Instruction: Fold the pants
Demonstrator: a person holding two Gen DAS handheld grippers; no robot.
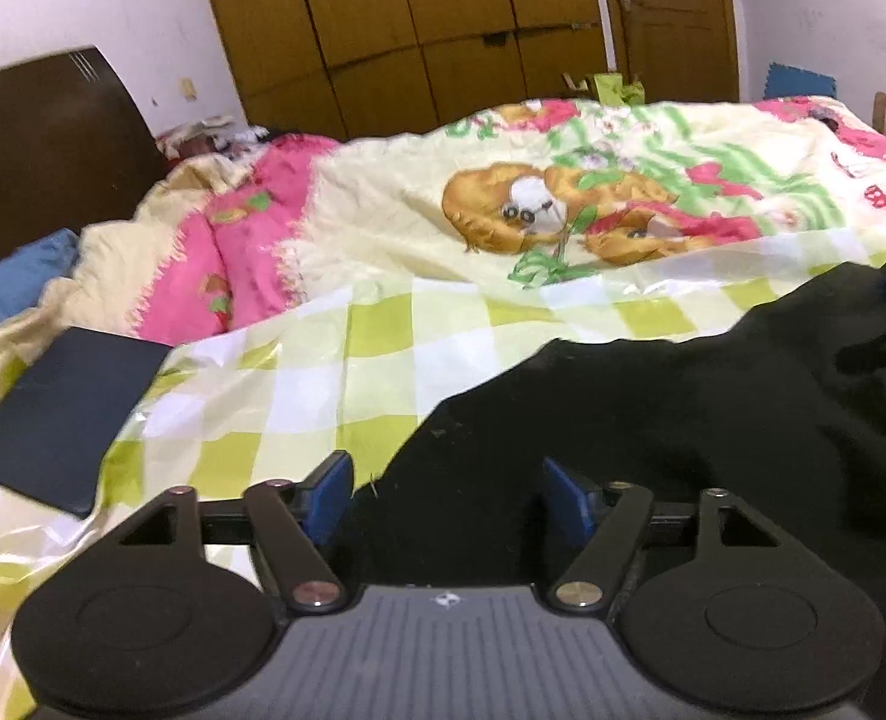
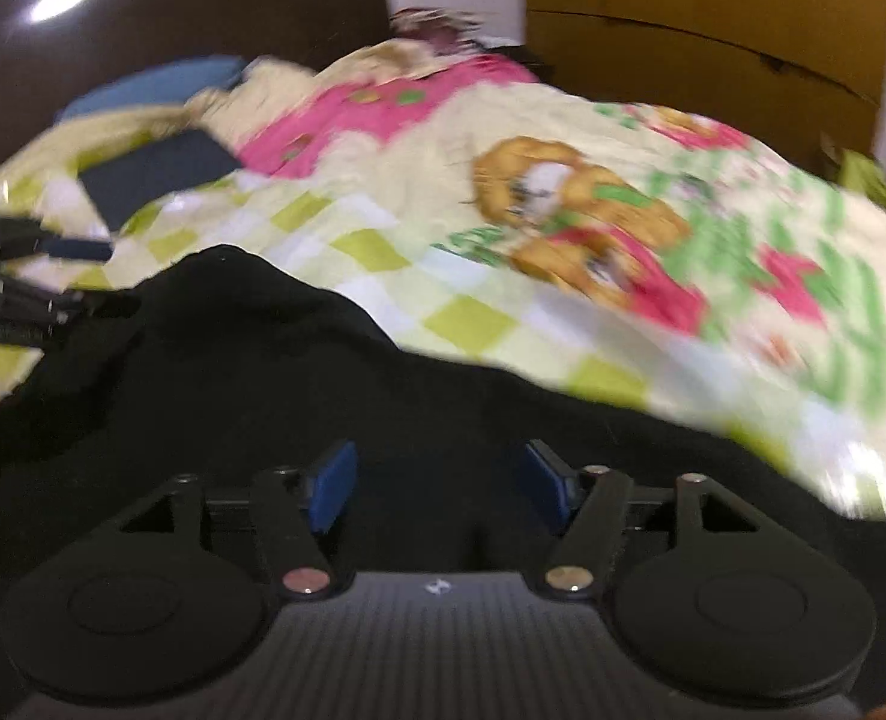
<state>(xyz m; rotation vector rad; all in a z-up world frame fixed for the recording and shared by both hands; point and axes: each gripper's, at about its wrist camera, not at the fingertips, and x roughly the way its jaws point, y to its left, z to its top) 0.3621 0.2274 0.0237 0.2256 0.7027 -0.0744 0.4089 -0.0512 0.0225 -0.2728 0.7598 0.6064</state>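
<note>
On the bed, in the left wrist view, I find the black soft cloth pants [image 1: 653,420] lying spread over the green-and-white checked plastic sheet [image 1: 299,372], their ragged upper edge running from bottom centre up toward the right. My left gripper [image 1: 446,495] hangs over the near left edge of the garment with its blue pads [image 1: 329,495] well apart; nothing sits between them and they press on nothing. A flat dark rectangular book-like slab [image 1: 65,414] lies on the sheet to the left, well clear of the pants. A cartoon-printed quilt [image 1: 563,198] covers the rest of the bed.

In the right wrist view, which is blurred, the pants [image 2: 263,372] fill the lower half of the picture. My right gripper [image 2: 443,483] stands over black cloth, its pads likewise spread and empty. The left gripper [image 2: 77,276] shows at the left margin beside the garment's edge.

My assessment: the cloth is light, limp and will sag and crease when lifted; it offers no stiffness to push against. I would take hold at the hem or waistband edge, one corner per gripper, pinching both layers.
</note>
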